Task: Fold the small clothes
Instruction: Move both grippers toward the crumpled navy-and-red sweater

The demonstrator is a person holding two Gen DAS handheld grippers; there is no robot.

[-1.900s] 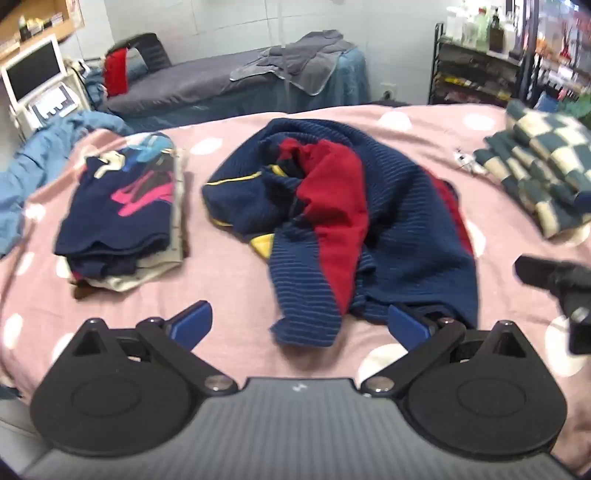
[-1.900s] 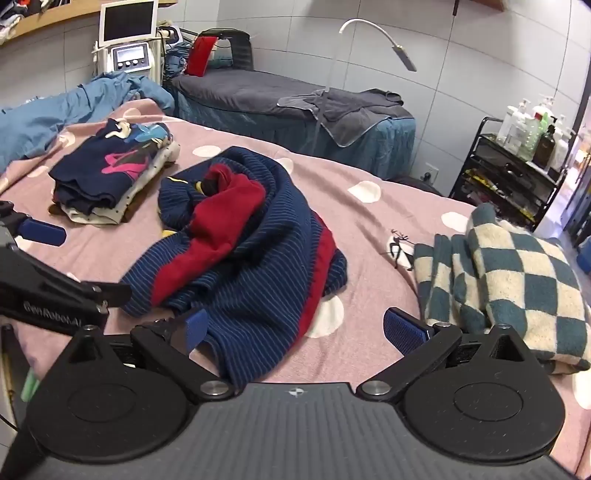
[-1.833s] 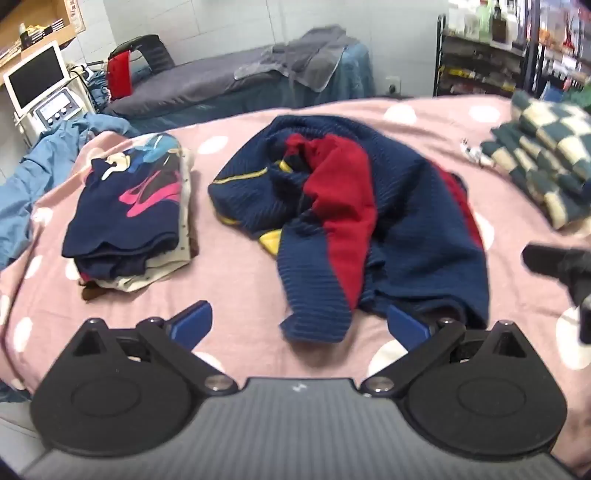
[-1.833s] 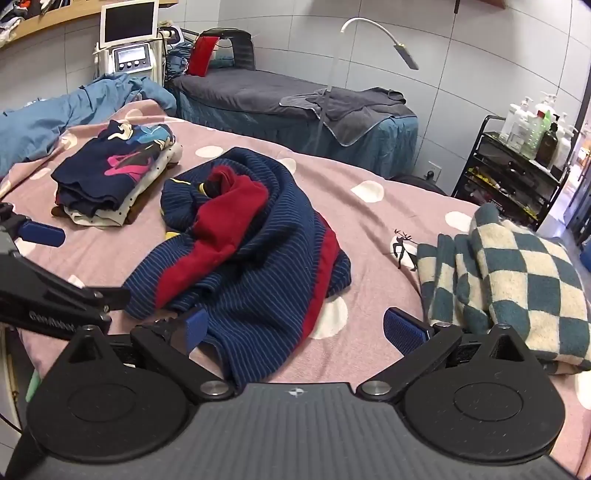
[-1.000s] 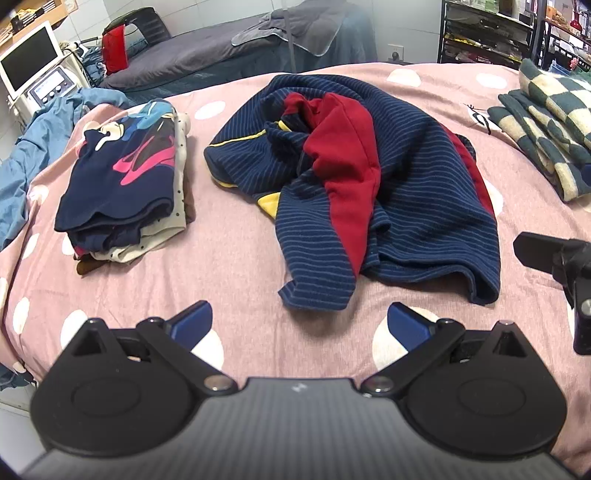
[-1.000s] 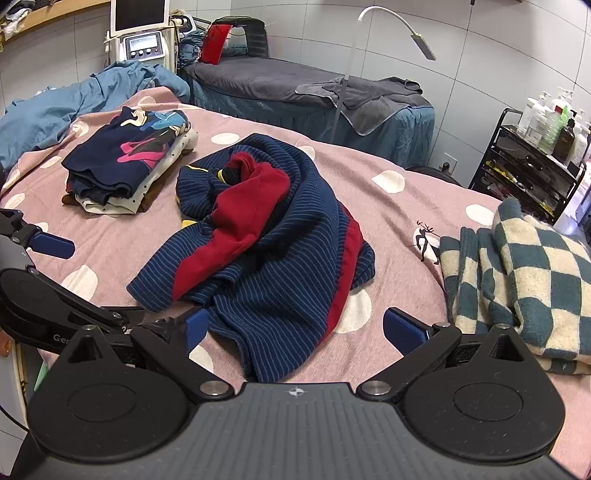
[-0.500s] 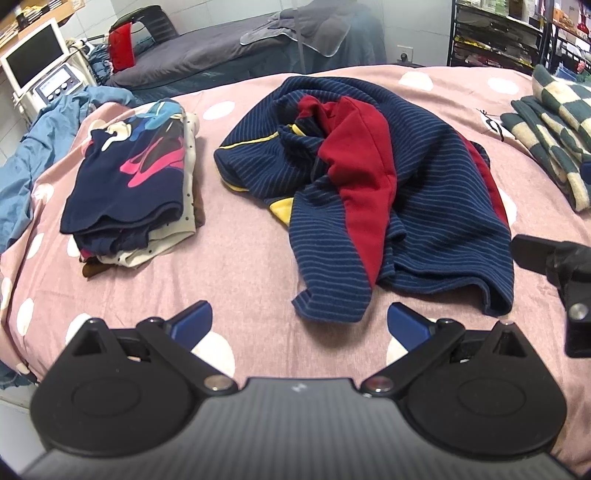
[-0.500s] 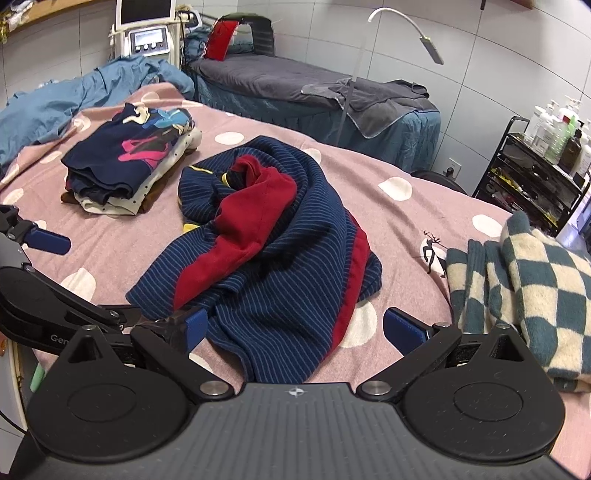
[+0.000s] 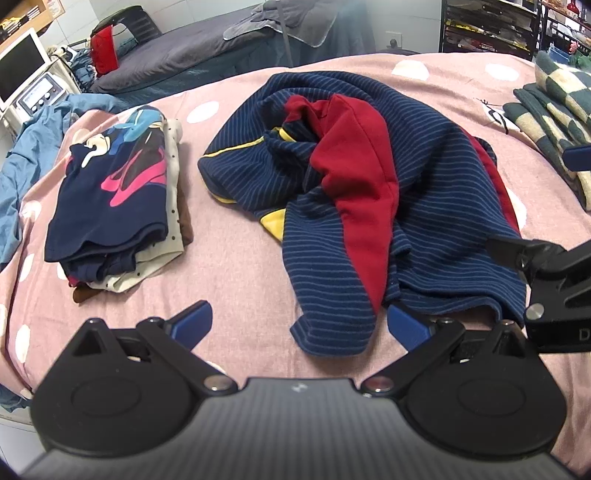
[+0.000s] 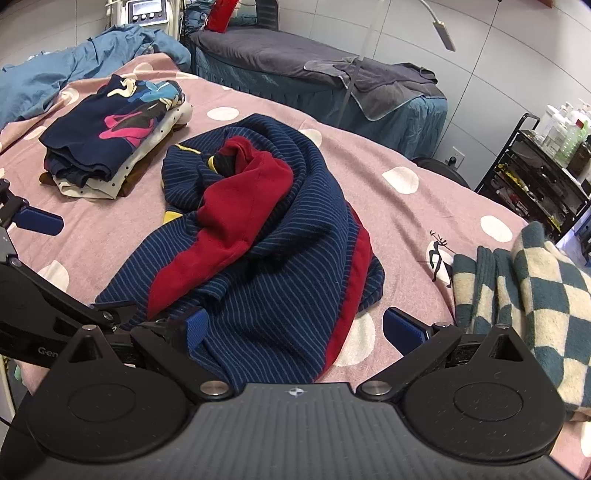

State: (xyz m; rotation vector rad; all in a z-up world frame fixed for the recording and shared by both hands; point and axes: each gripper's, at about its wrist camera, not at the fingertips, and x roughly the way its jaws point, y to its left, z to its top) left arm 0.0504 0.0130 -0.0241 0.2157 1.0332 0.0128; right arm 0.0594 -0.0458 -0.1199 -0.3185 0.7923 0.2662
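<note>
The bed (image 9: 236, 266) carries everything here, under a pink cover dotted with white spots, and the striped navy-and-red garment (image 9: 369, 177) lies crumpled in the middle of it, its hem trailing toward the near edge. Toward the left edge sits a stack of folded clothes (image 9: 110, 195), a navy printed piece on top, well apart from the garment. At the right edge there's a folded checkered blanket (image 10: 535, 295) in green and cream. The left gripper (image 9: 295, 325) hovers low at the near edge, jaws spread wide, its right finger just at the garment's hem, nothing pinched. The right gripper (image 10: 291, 328) is also spread wide, the garment's near fold lying between its fingers; whether the pads touch the cloth I cannot tell. Each tool shows in the other's view, side by side along the near edge. Beyond the far edge, a massage table (image 10: 295, 62) with a grey towel (image 10: 388, 85) draped over it, a lamp on a curved arm (image 10: 439, 29) above. A blue sheet (image 10: 74, 70) is heaped off the left side, a machine with a screen (image 9: 22, 74) behind it, and a black rack of bottles (image 10: 546, 158) stands against the tiled wall on the right
</note>
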